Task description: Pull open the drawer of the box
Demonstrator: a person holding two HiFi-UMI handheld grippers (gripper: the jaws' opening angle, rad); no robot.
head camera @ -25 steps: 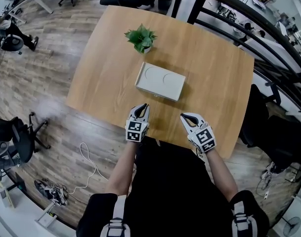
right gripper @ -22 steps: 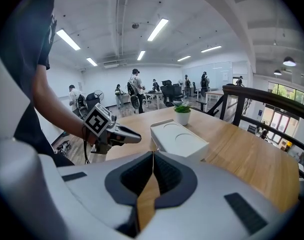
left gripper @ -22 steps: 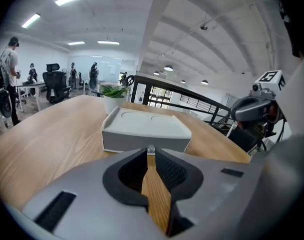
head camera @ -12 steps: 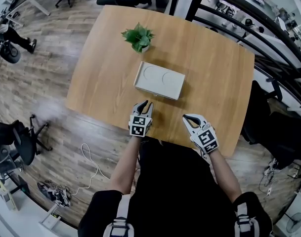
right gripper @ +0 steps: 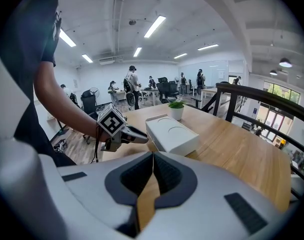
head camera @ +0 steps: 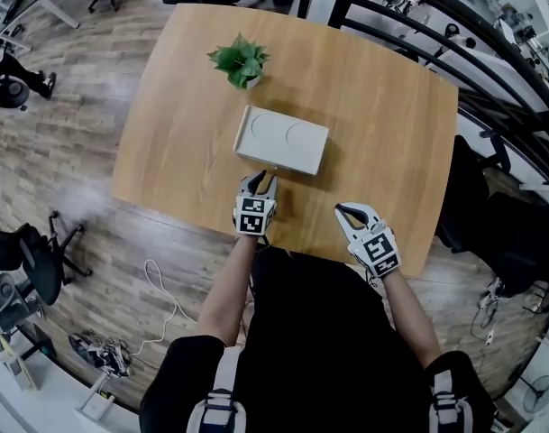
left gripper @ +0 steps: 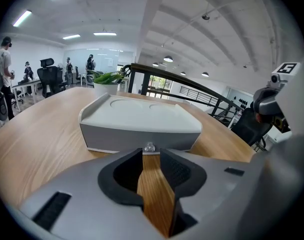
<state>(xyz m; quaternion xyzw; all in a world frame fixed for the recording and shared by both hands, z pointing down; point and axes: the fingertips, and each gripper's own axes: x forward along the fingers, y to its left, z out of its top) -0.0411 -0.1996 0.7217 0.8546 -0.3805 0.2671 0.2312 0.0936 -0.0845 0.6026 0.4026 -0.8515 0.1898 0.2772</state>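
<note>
Filling most of the head view, the wooden bench (head camera: pixel 382 133) carries the white box (head camera: pixel 281 140) near its middle, with a small potted plant (head camera: pixel 240 59) just beyond it. The box's near long face, the drawer front (left gripper: pixel 122 140), is turned toward the person and looks flush, so the drawer is judged not yet pulled. The left gripper (head camera: pixel 261 180) sits just before that face; its jaws have just been opening and now stand apart with only bare bench between them. The right gripper (head camera: pixel 348 211) hangs off to the side, its jaws closed together on nothing. In the left gripper view a small clear knob (left gripper: pixel 150 147) shows at the foot of the drawer front, right ahead of the jaw tips and centred on their gap. To do this step well, the left gripper should probably ease forward low until the knob sits between the jaws, close firmly, then draw straight back along the bench; a skewed pull could drag the whole box, so the right gripper might steady it
</note>
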